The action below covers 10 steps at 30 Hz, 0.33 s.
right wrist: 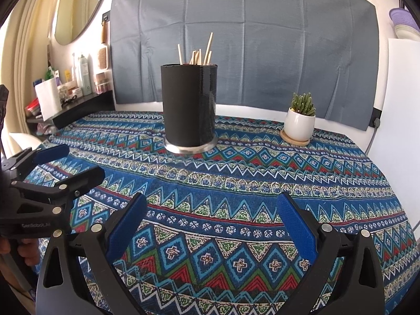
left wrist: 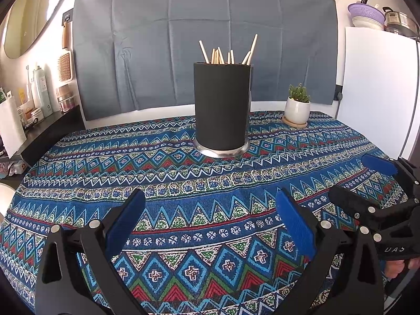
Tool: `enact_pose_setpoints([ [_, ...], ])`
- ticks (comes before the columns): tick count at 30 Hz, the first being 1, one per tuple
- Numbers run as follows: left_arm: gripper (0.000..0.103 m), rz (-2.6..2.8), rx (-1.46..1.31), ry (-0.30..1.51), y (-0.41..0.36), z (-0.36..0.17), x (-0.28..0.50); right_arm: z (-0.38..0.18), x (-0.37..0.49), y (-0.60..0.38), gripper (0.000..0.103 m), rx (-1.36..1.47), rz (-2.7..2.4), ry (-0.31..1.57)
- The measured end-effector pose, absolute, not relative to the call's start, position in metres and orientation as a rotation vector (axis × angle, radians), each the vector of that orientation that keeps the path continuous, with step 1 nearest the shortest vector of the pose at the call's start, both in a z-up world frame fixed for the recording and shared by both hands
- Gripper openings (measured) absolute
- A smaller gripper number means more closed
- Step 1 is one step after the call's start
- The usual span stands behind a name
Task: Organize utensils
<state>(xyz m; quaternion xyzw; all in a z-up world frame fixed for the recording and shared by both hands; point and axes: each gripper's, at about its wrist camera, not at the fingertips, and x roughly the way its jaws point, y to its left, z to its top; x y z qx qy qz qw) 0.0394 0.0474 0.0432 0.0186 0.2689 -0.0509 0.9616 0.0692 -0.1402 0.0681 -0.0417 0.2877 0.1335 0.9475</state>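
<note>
Lower and middle frame: bare tablecloth [left wrist: 210, 210], passable. Centre blocked by black holder [left wrist: 222, 107]; potted plant [left wrist: 297, 106] at right.

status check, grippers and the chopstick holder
Left gripper open, empty. Right gripper open, empty. Chopsticks upright in black holder. Nothing between.

both low wrist views share the holder [left wrist: 222, 107].

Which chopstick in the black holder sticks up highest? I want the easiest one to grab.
The chopstick at the right side of the holder, leaning right; its tip rises clearly above all the other chopsticks, which are shorter and bunched.
</note>
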Motion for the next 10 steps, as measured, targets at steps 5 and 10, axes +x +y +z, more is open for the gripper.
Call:
enact_pose_setpoints([
  [5, 0.097, -0.083, 0.031, 0.546, 0.0491, 0.0429, 0.0400, 0.0682, 0.0700, -0.1403, 0.095, -0.084, 0.274, 0.585],
  [10, 0.097, -0.070, 0.021, 0.542, 0.0521, 0.0430, 0.0395, 0.0688, 0.0686, -0.1402, 0.095, -0.085, 0.271, 0.580],
])
